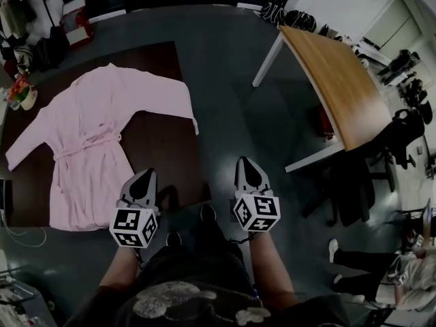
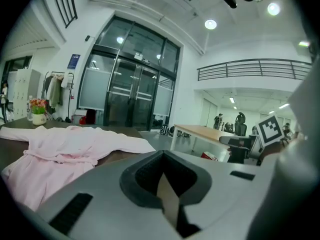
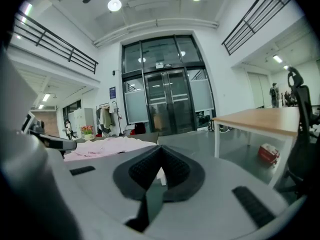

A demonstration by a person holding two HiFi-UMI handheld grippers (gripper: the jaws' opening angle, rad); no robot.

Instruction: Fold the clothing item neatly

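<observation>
A pale pink robe (image 1: pixel 95 138) lies spread flat on a dark brown table (image 1: pixel 170 148), sleeves out to both sides and a belt tied at the waist. In the left gripper view the robe (image 2: pixel 65 151) shows ahead and to the left. My left gripper (image 1: pixel 144 180) is shut and empty, at the table's near edge by the robe's hem. My right gripper (image 1: pixel 248 171) is shut and empty too, off the table's right side over the grey floor. In the right gripper view the robe (image 3: pixel 107 146) lies far off to the left.
A wooden table (image 1: pixel 337 84) on white legs stands to the right, with dark office chairs (image 1: pixel 402 138) behind it. A flower pot (image 1: pixel 20 94) sits at the dark table's left end. A person's feet (image 1: pixel 340 257) show at the lower right. Glass doors (image 2: pixel 132 96) lie ahead.
</observation>
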